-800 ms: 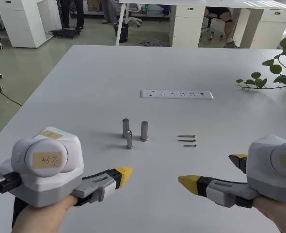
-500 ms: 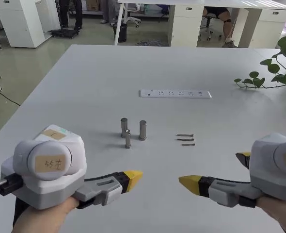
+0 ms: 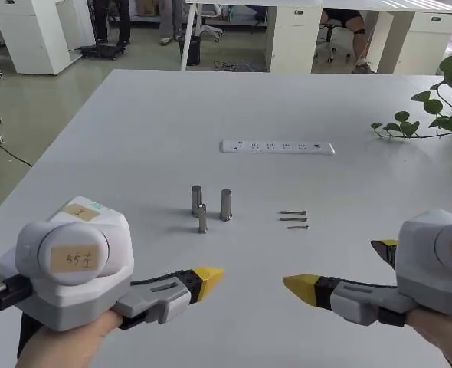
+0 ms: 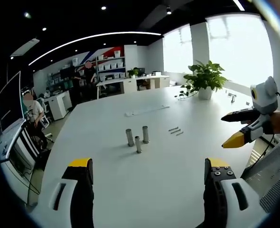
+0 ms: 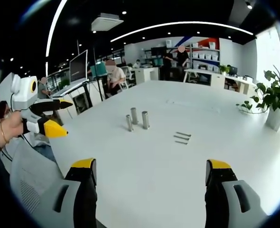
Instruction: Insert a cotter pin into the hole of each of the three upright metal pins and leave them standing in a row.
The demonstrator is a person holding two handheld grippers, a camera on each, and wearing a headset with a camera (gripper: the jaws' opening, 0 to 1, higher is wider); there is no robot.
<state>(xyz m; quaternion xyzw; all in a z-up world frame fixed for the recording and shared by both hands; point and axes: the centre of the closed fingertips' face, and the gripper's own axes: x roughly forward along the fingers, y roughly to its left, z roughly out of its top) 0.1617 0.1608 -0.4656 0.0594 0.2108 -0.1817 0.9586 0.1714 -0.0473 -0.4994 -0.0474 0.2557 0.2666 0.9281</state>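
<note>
left gripper [image 4: 149,165]: jaws apart, empty
right gripper [image 5: 149,166]: jaws apart, empty
metal pins [image 3: 226,205]: three upright, clustered on table [image 3: 126,153]
cotter pins [image 3: 293,219]: probably three, lying beside them, apart

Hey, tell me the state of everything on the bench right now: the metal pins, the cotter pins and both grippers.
metal pins: all three upright, clustered, no cotter pin in any.
cotter pins: three lying flat side by side, loose.
left hand-held gripper: open, empty.
right hand-held gripper: open, empty.
power strip: lying flat beyond the pins.
</note>
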